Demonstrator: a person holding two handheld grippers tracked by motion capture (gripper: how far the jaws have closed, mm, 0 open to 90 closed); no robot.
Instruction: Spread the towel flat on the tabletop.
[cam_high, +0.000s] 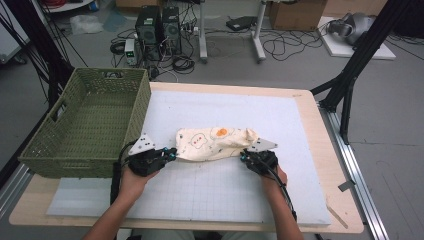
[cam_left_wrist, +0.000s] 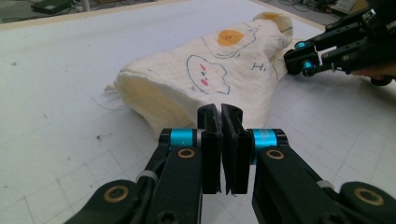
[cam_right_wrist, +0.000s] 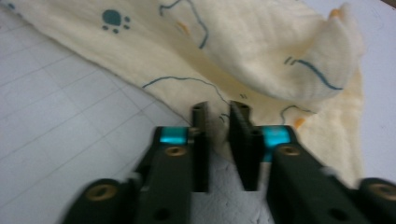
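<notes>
High view: above desk (cam_high: 305, 107) near edge, facing forward-down. Gripper views: low, close, along jaws. Shared by all three: cloth (cam_high: 215, 142) mid-desk.

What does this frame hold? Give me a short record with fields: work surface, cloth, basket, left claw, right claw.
work surface: white gridded mat on a wooden table
cloth: cream printed cloth, bunched, lying on the mat
basket: green woven basket at the table's left edge, nothing seen inside
left claw: left claw shut at the cloth's left end
right claw: right claw nearly shut at the cloth's edge, grip unclear

table (cam_high: 330, 150) | white mat (cam_high: 280, 115) | on it: cloth (cam_high: 215, 142), basket (cam_high: 90, 125)
</notes>
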